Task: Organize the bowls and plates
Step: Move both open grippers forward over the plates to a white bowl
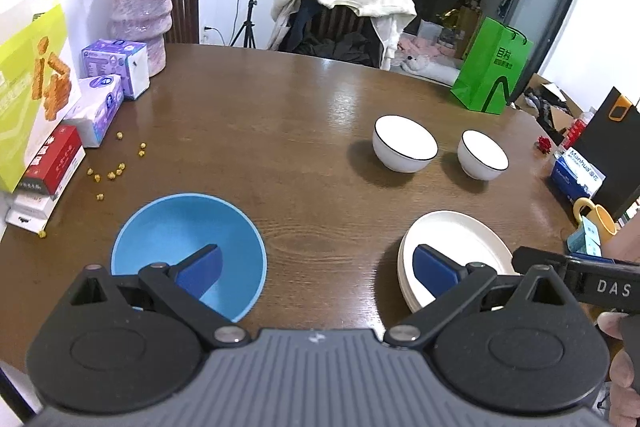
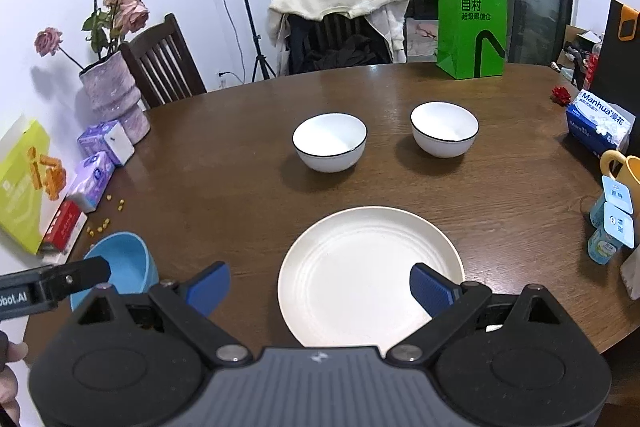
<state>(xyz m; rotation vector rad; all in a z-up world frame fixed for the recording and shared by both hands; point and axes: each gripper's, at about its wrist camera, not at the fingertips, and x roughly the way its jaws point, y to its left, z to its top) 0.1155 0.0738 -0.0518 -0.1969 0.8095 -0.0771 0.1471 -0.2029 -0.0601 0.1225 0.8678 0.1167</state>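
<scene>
Both grippers wide open above the table (image 2: pixel 240 155)
Left gripper (image 1: pixel 316 267): blue bowl (image 1: pixel 188 227) under left finger. Right gripper (image 2: pixel 320 287): cream plate (image 2: pixel 360 251) between fingers; two white bowls (image 2: pixel 329 142) beyond

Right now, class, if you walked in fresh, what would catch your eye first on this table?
Probably the bright blue bowl near the front left, and the cream plate to its right. Behind them, two white bowls stand side by side, apart, mid-table. A green bag glows at the far edge, and a vase of faded pink roses stands far left.
</scene>
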